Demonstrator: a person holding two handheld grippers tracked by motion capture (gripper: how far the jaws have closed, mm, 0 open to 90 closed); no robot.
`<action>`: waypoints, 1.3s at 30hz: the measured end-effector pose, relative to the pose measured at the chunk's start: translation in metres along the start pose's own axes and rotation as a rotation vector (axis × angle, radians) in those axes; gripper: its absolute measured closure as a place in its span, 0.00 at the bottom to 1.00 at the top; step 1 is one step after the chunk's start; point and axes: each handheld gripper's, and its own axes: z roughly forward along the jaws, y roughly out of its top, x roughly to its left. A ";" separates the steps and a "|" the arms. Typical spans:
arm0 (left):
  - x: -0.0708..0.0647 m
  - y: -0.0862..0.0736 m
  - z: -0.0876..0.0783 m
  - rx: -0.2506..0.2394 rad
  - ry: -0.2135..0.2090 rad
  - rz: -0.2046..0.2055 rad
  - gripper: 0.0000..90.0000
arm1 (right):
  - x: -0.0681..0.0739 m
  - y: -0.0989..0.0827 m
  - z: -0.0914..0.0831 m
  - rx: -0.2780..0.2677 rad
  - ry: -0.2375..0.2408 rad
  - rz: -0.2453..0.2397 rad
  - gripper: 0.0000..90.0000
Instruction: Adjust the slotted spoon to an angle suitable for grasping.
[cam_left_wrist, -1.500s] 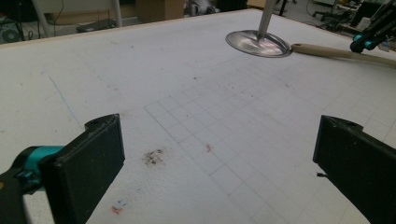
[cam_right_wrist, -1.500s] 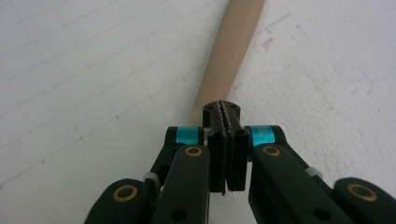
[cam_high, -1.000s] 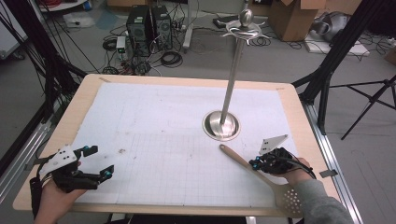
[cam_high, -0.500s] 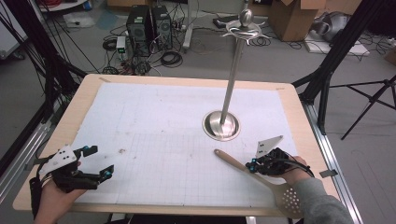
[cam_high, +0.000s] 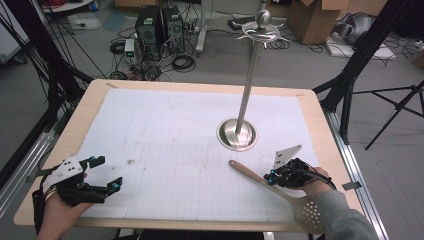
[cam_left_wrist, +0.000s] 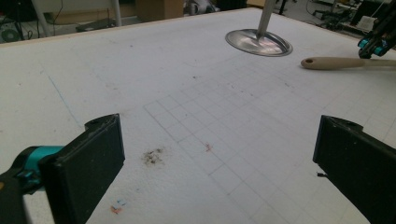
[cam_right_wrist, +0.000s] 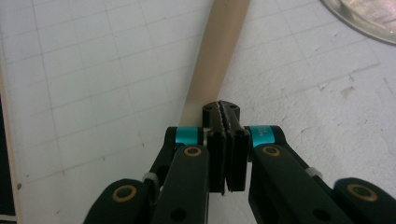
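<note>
My right hand-held gripper (cam_high: 270, 176) clamped shut on the wooden slotted spatula (cam_high: 272, 187), handle end pointing toward the metal stand base (cam_high: 237, 134), slotted blade over the desk (cam_high: 90, 107) near edge, my left hand-held gripper (cam_high: 107, 175) jaws wide, empty, near the front-left corner

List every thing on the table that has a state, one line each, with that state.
Slotted wooden spatula: handle clamped in the right gripper, slotted end past the table's near edge.
Right gripper: jaws shut on the spatula handle.
Left gripper: jaws wide open, nothing between them.
Metal stand: upright on its round base, hooks bare.
Table mat: flat, with a few smudges.
</note>
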 end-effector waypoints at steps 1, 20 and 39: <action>0.000 0.000 0.000 0.001 0.000 0.001 0.03 | 0.000 0.000 -0.001 -0.001 -0.004 0.000 1.00; 0.001 -0.001 -0.001 -0.002 0.003 -0.002 0.03 | 0.005 0.000 -0.021 -0.028 -0.029 0.007 1.00; 0.002 0.000 0.002 0.002 -0.001 -0.003 0.03 | 0.028 -0.013 -0.051 -0.184 -0.073 0.054 0.86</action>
